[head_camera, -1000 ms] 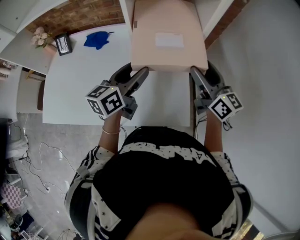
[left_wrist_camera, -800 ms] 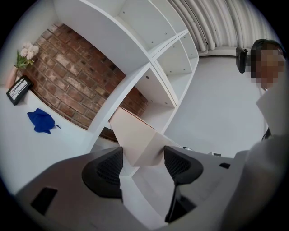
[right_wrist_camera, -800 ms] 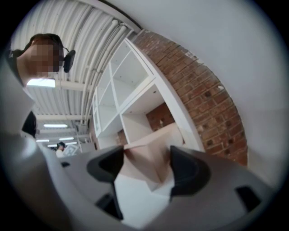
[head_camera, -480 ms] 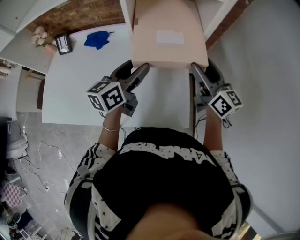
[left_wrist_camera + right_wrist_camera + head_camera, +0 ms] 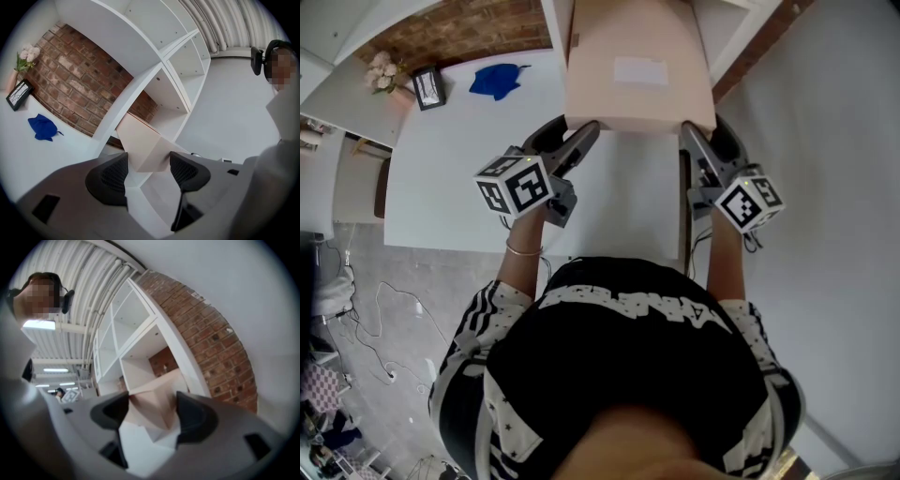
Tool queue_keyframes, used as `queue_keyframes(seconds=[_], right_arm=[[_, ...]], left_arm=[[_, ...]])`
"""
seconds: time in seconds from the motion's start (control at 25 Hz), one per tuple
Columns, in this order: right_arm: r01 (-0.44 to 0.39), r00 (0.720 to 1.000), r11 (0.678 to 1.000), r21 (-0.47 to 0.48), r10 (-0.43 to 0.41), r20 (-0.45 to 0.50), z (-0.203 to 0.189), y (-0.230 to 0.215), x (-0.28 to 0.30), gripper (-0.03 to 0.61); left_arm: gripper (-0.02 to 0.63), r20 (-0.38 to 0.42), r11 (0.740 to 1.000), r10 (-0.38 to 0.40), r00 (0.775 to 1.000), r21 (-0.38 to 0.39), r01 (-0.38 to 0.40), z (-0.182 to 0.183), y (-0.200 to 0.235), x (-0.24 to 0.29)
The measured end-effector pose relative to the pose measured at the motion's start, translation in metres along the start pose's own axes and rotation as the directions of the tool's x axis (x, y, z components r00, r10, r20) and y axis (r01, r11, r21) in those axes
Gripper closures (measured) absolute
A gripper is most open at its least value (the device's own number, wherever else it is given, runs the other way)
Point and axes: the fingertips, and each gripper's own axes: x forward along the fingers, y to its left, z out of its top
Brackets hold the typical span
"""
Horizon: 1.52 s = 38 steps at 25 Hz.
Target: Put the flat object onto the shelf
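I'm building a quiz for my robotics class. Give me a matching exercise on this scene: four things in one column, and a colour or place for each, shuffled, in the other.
Things:
1. box
2. cloth
3. picture frame
4. flowers

Descriptions:
A. black rim, stands between two of the others
B. farthest left of the four in the head view
C. pale pink, flat and wide
D. blue, crumpled

Pairs: 1-C, 2-D, 3-A, 4-B

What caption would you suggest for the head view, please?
Flat pink box held by left gripper and right gripper at shelf.
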Motion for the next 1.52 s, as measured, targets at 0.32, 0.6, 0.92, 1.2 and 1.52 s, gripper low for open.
queue_keyframes(seconds=[0.32, 0.6, 0.92, 1.2, 1.52], right_arm=[[0.010, 1.000, 1.000, -0.002, -0.010, 0.000, 0.000, 0.000, 0.001, 0.241], [0.017, 1.000, 1.000, -0.005, -0.017, 0.004, 0.002, 0.000, 0.001, 0.242], [0.026, 1.000, 1.000, -0.009, -0.026, 0.006, 0.002, -0.003, 0.005, 0.242], [0.032, 0.999, 0.999, -0.012, -0.031, 0.015, 0.001, -0.005, 0.006, 0.244], [0.035, 0.999, 0.999, -0.011, -0.035, 0.014, 0.007, -0.025, 0.032, 0.245]], left_arm=[[0.311, 0.003, 1.000, 0.010, 1.000, -0.001, -0.010, 0.001, 0.001, 0.001], [0.314, 0.006, 1.000, 0.021, 1.000, 0.002, -0.021, 0.004, 0.001, 0.001], [0.318, 0.005, 0.999, 0.033, 0.999, 0.006, -0.033, 0.005, 0.005, 0.006], [0.318, 0.006, 0.999, 0.042, 0.999, 0.011, -0.042, 0.005, 0.006, 0.006], [0.319, 0.009, 0.998, 0.057, 0.998, 0.004, -0.057, 0.019, 0.021, 0.030]])
